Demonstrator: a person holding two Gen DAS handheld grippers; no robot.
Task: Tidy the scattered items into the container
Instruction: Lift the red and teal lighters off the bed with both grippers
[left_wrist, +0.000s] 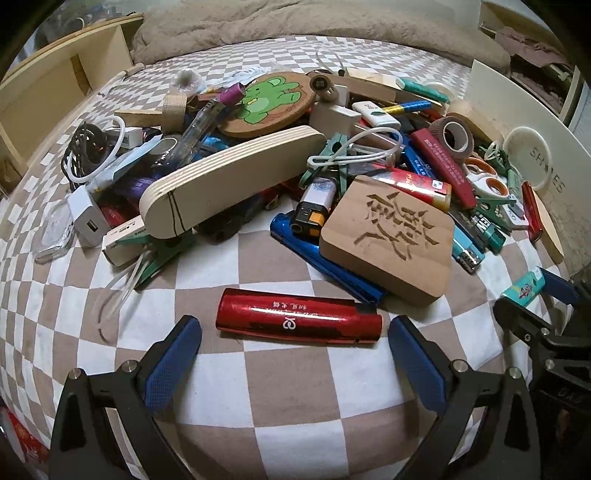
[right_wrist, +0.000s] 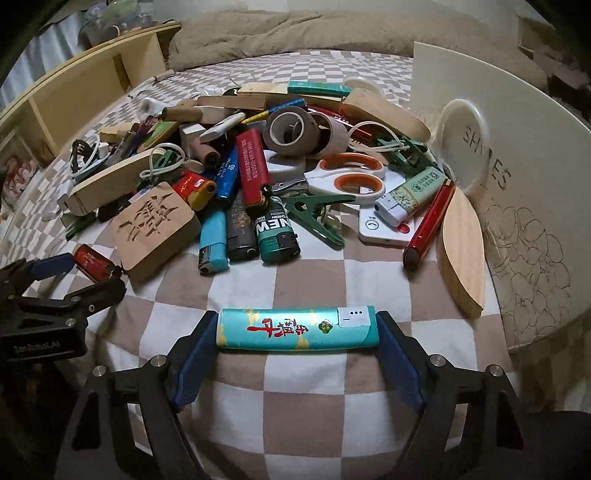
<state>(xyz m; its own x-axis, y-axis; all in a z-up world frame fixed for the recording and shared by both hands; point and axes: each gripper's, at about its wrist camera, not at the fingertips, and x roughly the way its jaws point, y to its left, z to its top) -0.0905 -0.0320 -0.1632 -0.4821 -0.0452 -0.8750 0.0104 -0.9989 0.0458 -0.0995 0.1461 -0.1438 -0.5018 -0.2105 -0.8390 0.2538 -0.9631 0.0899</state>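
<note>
Teal lighter (right_wrist: 297, 328) lying crosswise on the checked bedcover (right_wrist: 306, 417), ends touching both blue pads of the right gripper (right_wrist: 297, 345); fingers closed onto its two ends, lengthwise hold. Same lighter seen at the right edge of the left wrist view (left_wrist: 523, 287), between the right gripper's fingers.

Red metallic lighter (left_wrist: 298, 322) lying flat on the bedcover (left_wrist: 295, 398), crosswise between the fingertips of the left gripper (left_wrist: 294, 332). Fingers spread wide; small gap at each end of the lighter, nothing gripped. Same lighter and left gripper visible at the left edge of the right wrist view (right_wrist: 92, 263).

White container (right_wrist: 517, 177) with printed lettering and line-drawn flowers standing at the right of the pile, wall upright, a round white handle hole (right_wrist: 461, 147) in its side. Interior not visible.

Beyond both lighters, a dense heap of scattered items: engraved wooden block (left_wrist: 391, 240) just behind the red lighter, long plywood piece (left_wrist: 236, 177) to its left, round wooden coaster with green elephant (left_wrist: 269, 103) further back, orange-handled scissors (right_wrist: 349, 175), brown tape rolls (right_wrist: 291, 131), green clips (right_wrist: 314, 214), further lighters (right_wrist: 255, 170) in red, blue and dark green, white charger (left_wrist: 86, 221) at the left margin. Leaf-shaped wooden piece (right_wrist: 461, 251) lying beside the container wall, touching a slim red lighter (right_wrist: 428, 225).
</note>
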